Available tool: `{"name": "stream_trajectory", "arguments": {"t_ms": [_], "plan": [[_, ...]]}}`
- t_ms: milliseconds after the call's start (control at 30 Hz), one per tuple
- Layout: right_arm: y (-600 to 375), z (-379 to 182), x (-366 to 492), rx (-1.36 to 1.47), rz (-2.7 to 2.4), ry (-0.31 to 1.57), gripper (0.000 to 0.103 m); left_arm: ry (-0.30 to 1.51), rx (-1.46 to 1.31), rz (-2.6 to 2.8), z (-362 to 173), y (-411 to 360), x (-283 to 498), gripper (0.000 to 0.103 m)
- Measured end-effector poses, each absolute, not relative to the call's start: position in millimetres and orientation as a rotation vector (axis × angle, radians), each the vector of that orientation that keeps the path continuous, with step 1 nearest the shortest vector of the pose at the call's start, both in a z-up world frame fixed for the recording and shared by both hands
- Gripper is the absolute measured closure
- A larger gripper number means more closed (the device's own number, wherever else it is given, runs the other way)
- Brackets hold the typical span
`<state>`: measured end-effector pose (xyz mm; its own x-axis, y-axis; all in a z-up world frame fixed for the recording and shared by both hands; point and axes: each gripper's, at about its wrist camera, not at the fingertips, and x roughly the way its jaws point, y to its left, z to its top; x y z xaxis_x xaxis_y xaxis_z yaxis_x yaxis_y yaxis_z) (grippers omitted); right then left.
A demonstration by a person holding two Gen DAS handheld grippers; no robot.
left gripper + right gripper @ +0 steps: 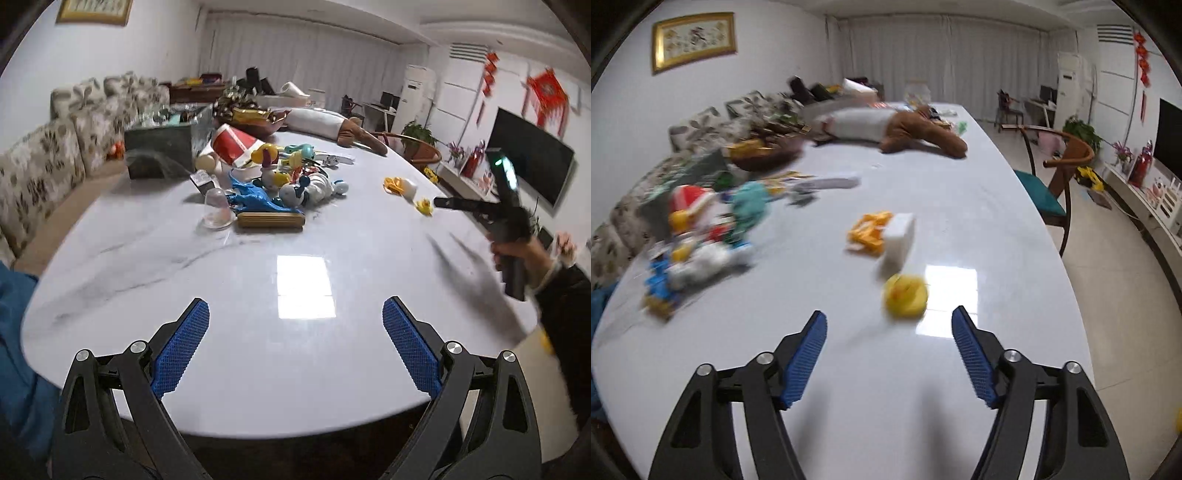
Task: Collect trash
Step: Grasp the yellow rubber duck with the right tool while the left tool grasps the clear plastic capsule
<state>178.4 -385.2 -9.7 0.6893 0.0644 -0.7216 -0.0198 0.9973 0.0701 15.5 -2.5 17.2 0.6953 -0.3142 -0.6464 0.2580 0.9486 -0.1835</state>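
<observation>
A crumpled yellow scrap (pixel 905 295) lies on the white marble table (pixel 923 177), just ahead of my right gripper (pixel 889 314), whose jaws stand open and hold nothing. Behind the scrap sit a white block (pixel 899 240) and an orange-yellow wrapper (pixel 870 232). The left wrist view shows the same three at the right: scrap (pixel 424 206), block (pixel 408 188), wrapper (pixel 393 183). My left gripper (pixel 295 306) hangs wide open over bare table (pixel 258 350) near the front edge. A hand (pixel 517 254) at the right holds the other gripper's handle.
A pile of toys (pixel 280 177) with a clear cup (pixel 216 208) and a wooden bar (pixel 269 220) crowds the table's left middle. A brown plush (pixel 916 133) lies at the far end. A chair (pixel 1056 177) stands at the right edge, a sofa (pixel 55 158) at the left.
</observation>
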Motion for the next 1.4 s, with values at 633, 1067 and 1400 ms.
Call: {"name": "stream_trajectory", "arguments": {"t_ms": [633,1067,1400], "plan": [[-351,-13,152,0.094,0.257,0.83,0.068,0.832,-0.015,-0.268,-3,-28,144,0.01],[-301,-5,99,0.066,0.426,0.815,0.068,0.832,-0.024,-0.134,-11,24,152,0.01],[-298,-9,105,0.088,0.415,0.846,0.068,0.903,-0.017,-0.16,-32,34,204,0.061]]}}
